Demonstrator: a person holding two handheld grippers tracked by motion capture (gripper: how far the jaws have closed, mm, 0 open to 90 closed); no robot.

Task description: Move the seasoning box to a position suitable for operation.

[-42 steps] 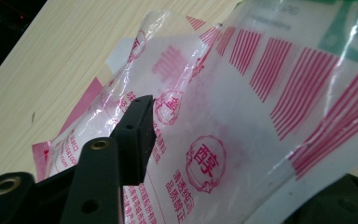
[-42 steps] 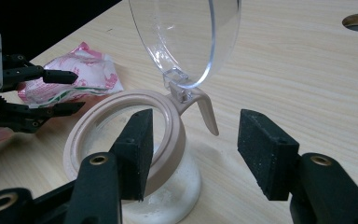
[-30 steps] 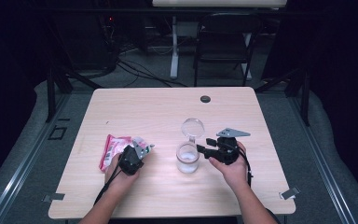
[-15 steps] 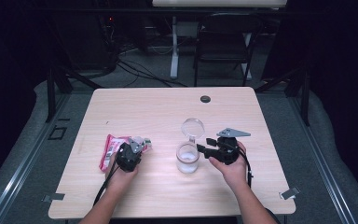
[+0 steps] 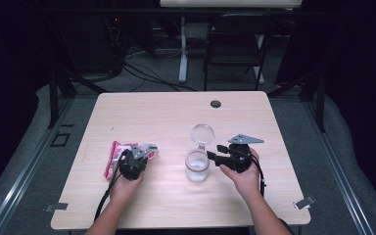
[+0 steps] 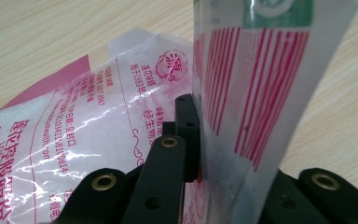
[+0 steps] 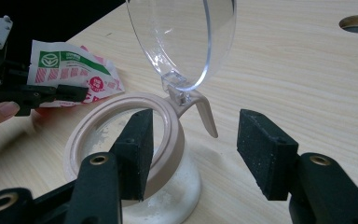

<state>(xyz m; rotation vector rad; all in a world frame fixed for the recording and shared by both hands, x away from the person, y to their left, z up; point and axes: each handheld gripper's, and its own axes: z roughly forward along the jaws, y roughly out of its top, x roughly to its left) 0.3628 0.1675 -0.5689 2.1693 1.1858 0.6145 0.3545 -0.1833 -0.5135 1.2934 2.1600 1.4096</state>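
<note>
At nine o'clock of the jar [image 5: 197, 165], your left gripper [image 5: 138, 155] has just clenched on the packet [image 6: 256, 84]. Your right gripper [image 7: 191, 149] gapes at the jar's rim, nearer it.

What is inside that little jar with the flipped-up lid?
The jar holds some white powder low inside and dusting its glass wall. Its beige rim and one jaw cover the rest, hiding how much.

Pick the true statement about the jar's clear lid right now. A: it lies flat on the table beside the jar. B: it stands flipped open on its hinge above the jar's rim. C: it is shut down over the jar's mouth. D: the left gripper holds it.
B: in the right gripper view the clear lid stands raised on its hinge over the open jar.
</note>
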